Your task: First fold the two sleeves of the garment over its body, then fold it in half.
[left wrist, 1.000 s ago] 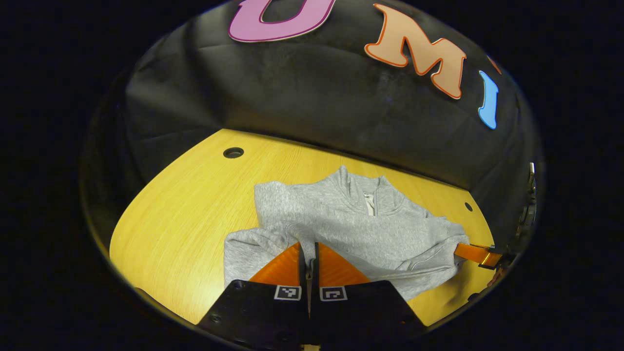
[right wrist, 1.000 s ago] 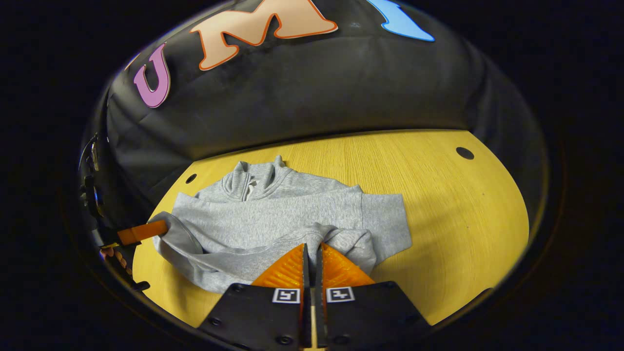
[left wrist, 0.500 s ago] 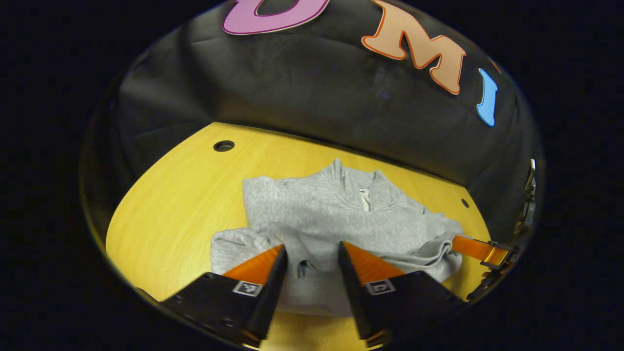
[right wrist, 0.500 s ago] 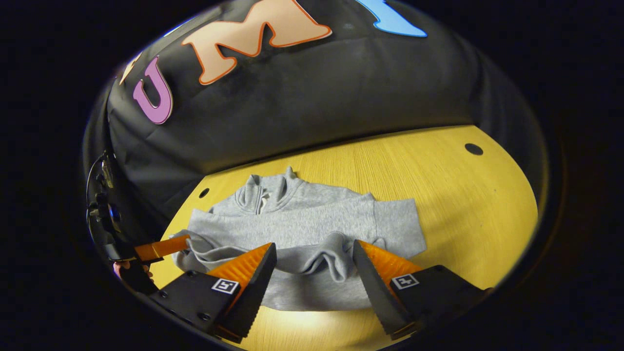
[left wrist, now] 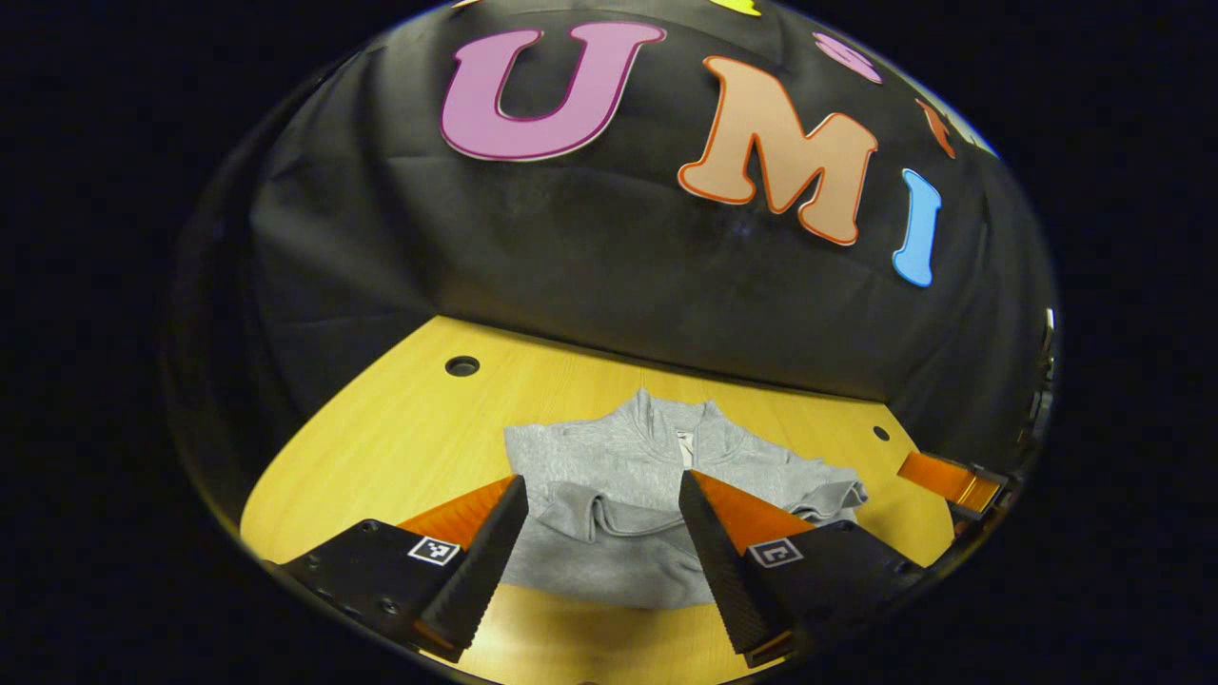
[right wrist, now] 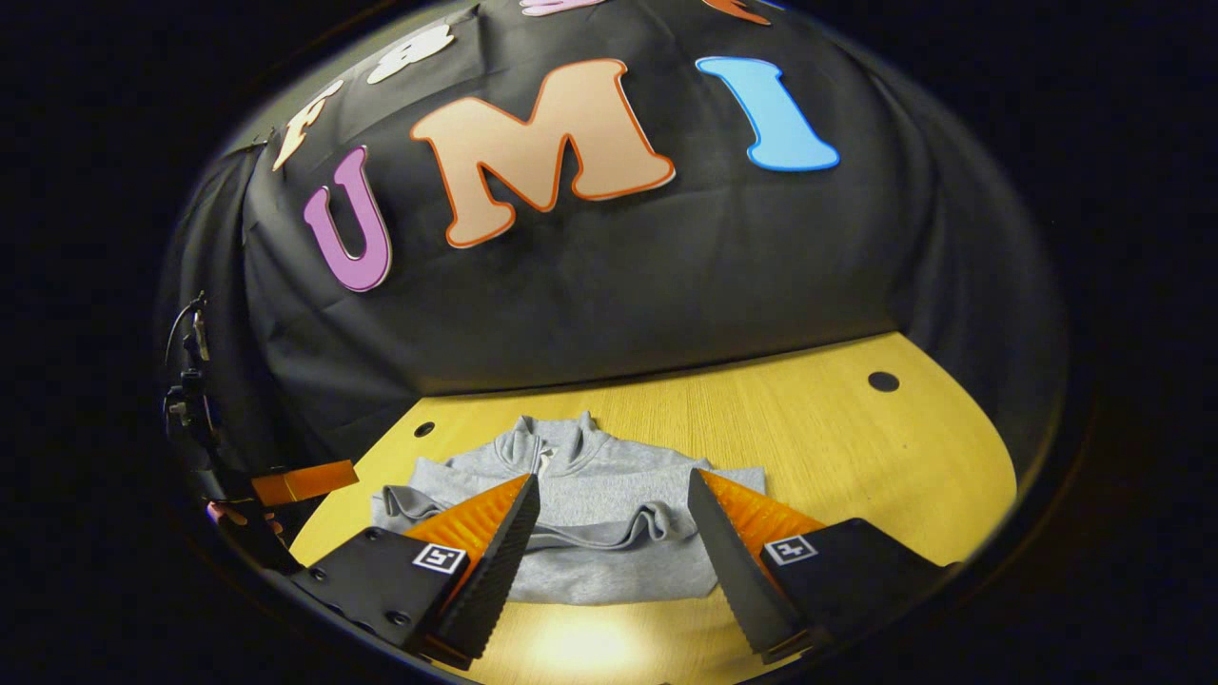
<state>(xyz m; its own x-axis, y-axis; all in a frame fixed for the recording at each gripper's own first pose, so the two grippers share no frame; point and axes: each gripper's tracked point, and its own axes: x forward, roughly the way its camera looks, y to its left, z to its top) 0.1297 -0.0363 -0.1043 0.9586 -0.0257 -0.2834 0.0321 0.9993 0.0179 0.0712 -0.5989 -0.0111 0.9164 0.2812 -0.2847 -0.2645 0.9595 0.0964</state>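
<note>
A grey zip-neck sweatshirt [left wrist: 609,533] lies flat on the yellow wooden table [left wrist: 381,447], collar toward the far wall. Both sleeves are laid across its body, their cuffs bunched near the middle [right wrist: 647,521]. My left gripper [left wrist: 601,480] hovers open above the near hem, nothing between its fingers. My right gripper [right wrist: 612,479] is likewise open over the sweatshirt [right wrist: 609,561] and holds nothing. In the left gripper view, a finger of the right gripper [left wrist: 947,479] shows at the far right. In the right gripper view, the left gripper [right wrist: 304,480] shows at the left with a hand [right wrist: 238,518] behind it.
The black cloth wall rises right behind the table's far edge. Small round holes sit in the tabletop at the back left [left wrist: 461,365] and back right [right wrist: 883,381]. Bare wood stretches to both sides of the sweatshirt.
Both grippers were shut on the sleeve cuffs a second ago. They have opened, let the sleeves drop onto the body, and pulled back and up from the sweatshirt.
</note>
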